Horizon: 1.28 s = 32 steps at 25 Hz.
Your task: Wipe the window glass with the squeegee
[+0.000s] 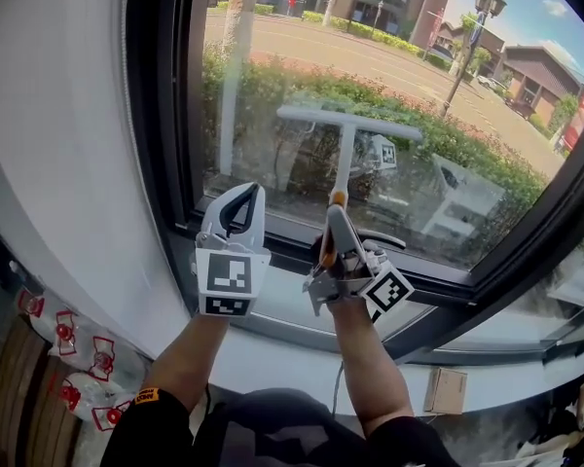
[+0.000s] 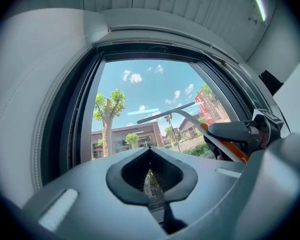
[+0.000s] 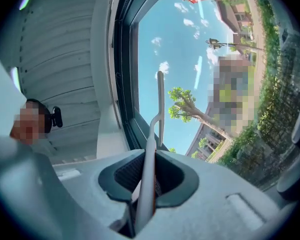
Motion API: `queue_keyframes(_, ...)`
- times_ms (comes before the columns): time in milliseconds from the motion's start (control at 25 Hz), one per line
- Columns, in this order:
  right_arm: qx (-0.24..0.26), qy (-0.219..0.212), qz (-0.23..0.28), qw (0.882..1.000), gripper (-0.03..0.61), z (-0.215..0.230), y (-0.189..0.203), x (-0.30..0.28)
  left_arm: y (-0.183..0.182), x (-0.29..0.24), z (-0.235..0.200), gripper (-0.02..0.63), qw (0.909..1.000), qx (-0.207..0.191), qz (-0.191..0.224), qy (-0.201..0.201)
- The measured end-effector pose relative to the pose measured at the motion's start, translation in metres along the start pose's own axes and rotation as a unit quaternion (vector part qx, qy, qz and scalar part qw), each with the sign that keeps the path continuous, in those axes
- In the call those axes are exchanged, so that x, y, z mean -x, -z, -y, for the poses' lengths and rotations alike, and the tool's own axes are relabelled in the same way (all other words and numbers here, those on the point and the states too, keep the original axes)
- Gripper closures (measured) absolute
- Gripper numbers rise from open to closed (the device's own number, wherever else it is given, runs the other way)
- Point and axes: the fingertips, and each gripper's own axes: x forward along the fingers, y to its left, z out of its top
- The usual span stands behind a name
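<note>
The squeegee (image 1: 348, 122) has a white T-shaped blade and a thin neck with an orange-and-grey handle. Its blade rests flat against the window glass (image 1: 273, 76), low on the pane. My right gripper (image 1: 335, 214) is shut on the handle just above the sill, pointing up at the glass. In the right gripper view the squeegee (image 3: 160, 104) rises out from between the jaws of my right gripper (image 3: 149, 156). My left gripper (image 1: 241, 195) is beside it to the left, shut and empty, near the pane's lower left corner. The left gripper view shows the squeegee (image 2: 165, 114) and the right gripper (image 2: 240, 134) at right.
A dark window frame (image 1: 165, 115) borders the pane, with a pale sill (image 1: 273, 309) under the grippers and a white wall (image 1: 58, 163) to the left. Red-and-white packets (image 1: 78, 358) lie low at left. A small cardboard box (image 1: 446, 390) sits below the sill at right.
</note>
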Motion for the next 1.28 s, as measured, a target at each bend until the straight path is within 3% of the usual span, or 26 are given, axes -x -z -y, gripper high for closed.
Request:
queue_keyframes(440,-0.026,0.003,-0.022,0.999,0.532,0.012,0.022,0.028,0.034,-0.007,0.021,0.600,0.9992,0.008,-0.039,0.007)
queue_keyframes(880,-0.067,0.089,-0.065,0.992,0.529,0.047,0.078,0.106,0.112,0.008,0.084,0.600,0.9904,0.065,-0.112,0.048)
queue_keyframes(1280,-0.081,0.130,-0.082,0.985,0.529,0.060,0.092,0.147,0.135,0.010,0.116,0.600,0.9852,0.075,-0.139,0.067)
